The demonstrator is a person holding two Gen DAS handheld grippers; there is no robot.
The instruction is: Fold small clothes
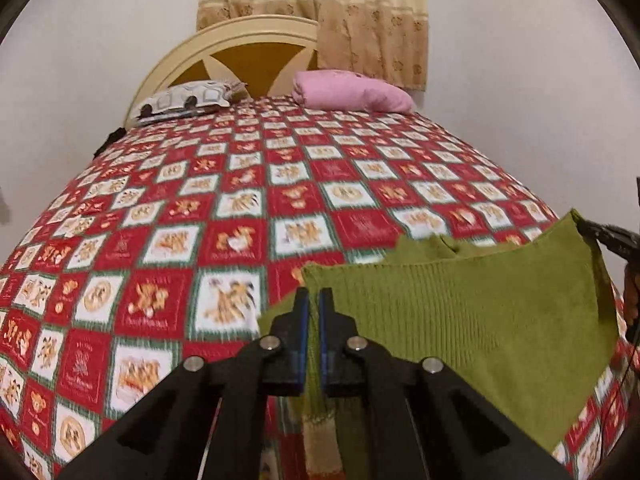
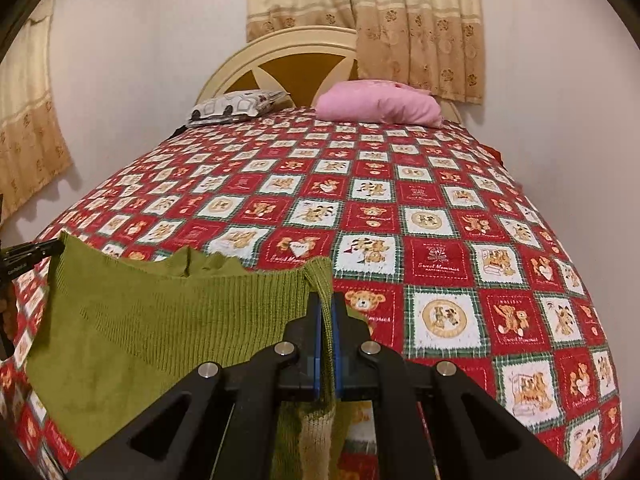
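Green ribbed knit, a small sweater [image 1: 472,312], stretched between two sets of tongs above the near end of the bed [image 1: 240,184]. Held by two corners of one edge, most likely so the cloth hangs flat and square before being laid down or doubled over. Left tongs [image 1: 314,300] closed tight on the corner at one end, a strip of green knit pinched between the blue pads and trailing down below them. Right tongs [image 2: 326,304] likewise clamped shut on the opposite corner, cloth running between the pads and hanging under them, with a paler, cream patch of knit showing lower down. Sweater body sagging slightly between the two grips, its far edge rumpled and dipping toward the quilt [image 2: 440,216]; hard to tell whether the lower part rests on the bed or hangs free.

Both tongs angled downward and forward toward the headboard [image 2: 280,52], side by side, well apart, at about the same height. Each visible at the far edge of the other's view, holding its own end. Pink pillow [image 2: 380,104] and patterned pillow [image 1: 188,98] well away at the head of the bed, clear of the folding area. Fold not yet made.
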